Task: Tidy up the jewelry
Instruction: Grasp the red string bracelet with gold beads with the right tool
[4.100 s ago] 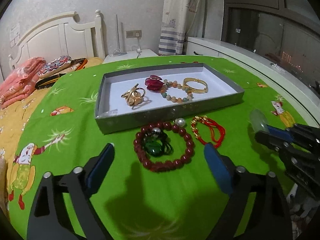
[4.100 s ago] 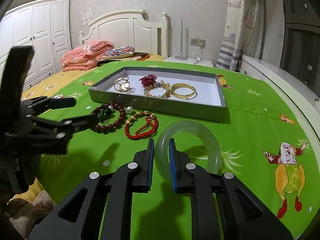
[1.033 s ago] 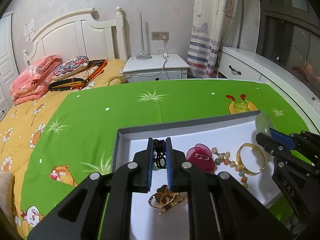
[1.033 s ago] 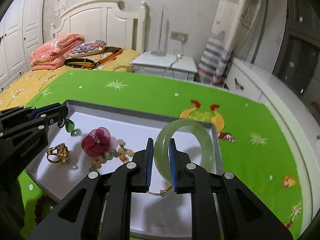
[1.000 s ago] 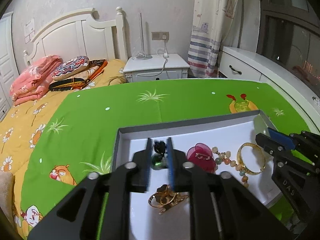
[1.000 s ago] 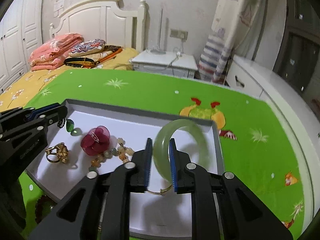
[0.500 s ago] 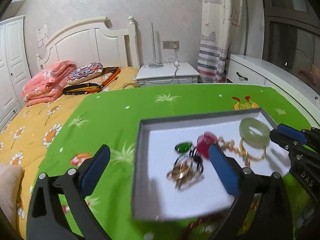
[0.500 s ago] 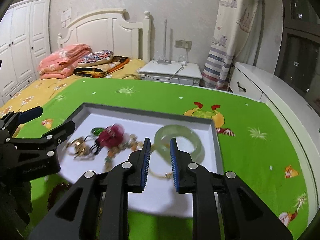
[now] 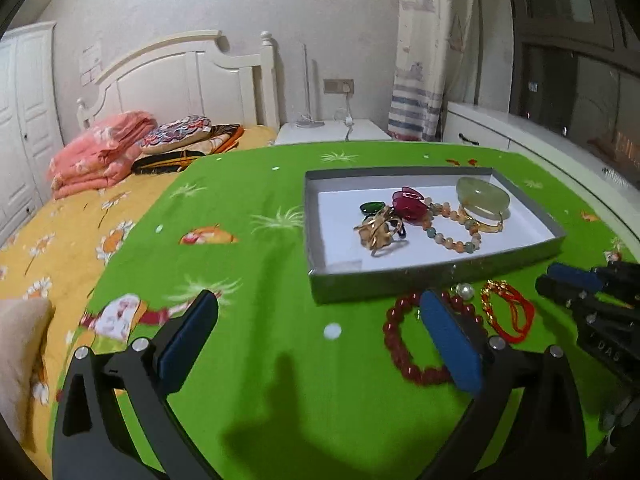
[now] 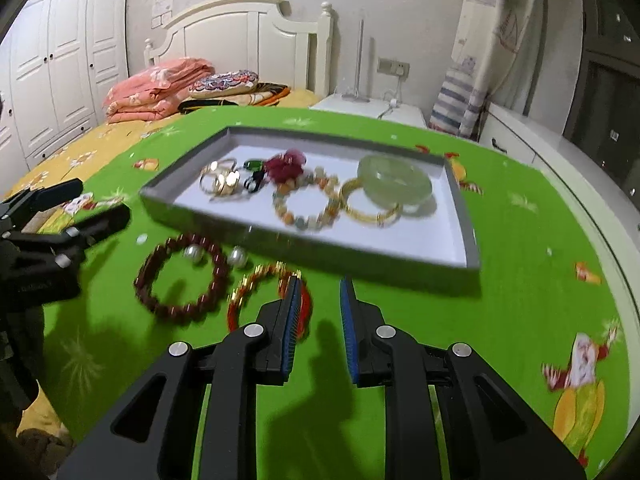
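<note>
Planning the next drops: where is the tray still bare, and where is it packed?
Bare: the tray floor along its near wall and near-right corner, in front of the gold bangle and jade bangle. Also its near-left corner, in front of the gold rings. Crowded: the far half, where the pieces touch or overlap.

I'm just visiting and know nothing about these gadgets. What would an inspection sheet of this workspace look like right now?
Surface: green cartoon-print cloth over a table.
Job's things: grey tray holds the jade bangle, gold bangle, pastel bead bracelet, red flower piece, green pendant and gold rings. Dark red bead bracelet, two pearls and red cord bracelet lie on the cloth outside it.
Clutter: nothing seen.
Grippers: left gripper open, empty; right gripper open, empty, beside the red cord bracelet.
Cables: white cable at the wall socket.
Surroundings: bed, wardrobe, curtain.
</note>
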`<action>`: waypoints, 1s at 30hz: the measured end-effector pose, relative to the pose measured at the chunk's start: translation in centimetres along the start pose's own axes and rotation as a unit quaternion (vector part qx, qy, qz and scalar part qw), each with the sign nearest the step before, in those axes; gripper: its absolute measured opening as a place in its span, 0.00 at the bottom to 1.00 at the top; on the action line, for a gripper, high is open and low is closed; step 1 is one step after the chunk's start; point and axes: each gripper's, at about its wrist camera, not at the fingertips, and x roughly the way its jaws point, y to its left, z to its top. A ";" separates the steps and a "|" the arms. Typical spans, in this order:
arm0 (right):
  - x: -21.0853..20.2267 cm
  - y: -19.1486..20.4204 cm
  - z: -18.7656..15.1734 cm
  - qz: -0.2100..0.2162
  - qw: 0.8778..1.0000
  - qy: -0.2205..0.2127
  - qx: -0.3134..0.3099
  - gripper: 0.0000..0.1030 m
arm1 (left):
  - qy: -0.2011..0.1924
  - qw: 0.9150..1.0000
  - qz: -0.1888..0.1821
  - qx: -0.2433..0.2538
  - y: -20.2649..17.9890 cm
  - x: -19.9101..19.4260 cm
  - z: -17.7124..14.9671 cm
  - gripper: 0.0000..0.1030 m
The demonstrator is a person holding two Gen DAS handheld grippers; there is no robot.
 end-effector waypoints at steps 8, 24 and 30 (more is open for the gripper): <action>-0.6 0.4 -0.8 0.005 1.000 0.012 0.013 0.24 | -0.030 0.999 0.010 0.025 -0.7 -1.5 -2.0 0.95; 2.2 2.0 -0.3 -0.002 0.998 0.070 -0.005 0.24 | -0.015 0.999 -0.028 0.016 -0.2 -0.7 -1.9 0.95; 2.0 2.0 -0.6 -0.026 0.997 0.074 0.000 0.42 | -0.019 0.999 -0.028 0.020 -0.1 -0.8 -2.0 0.95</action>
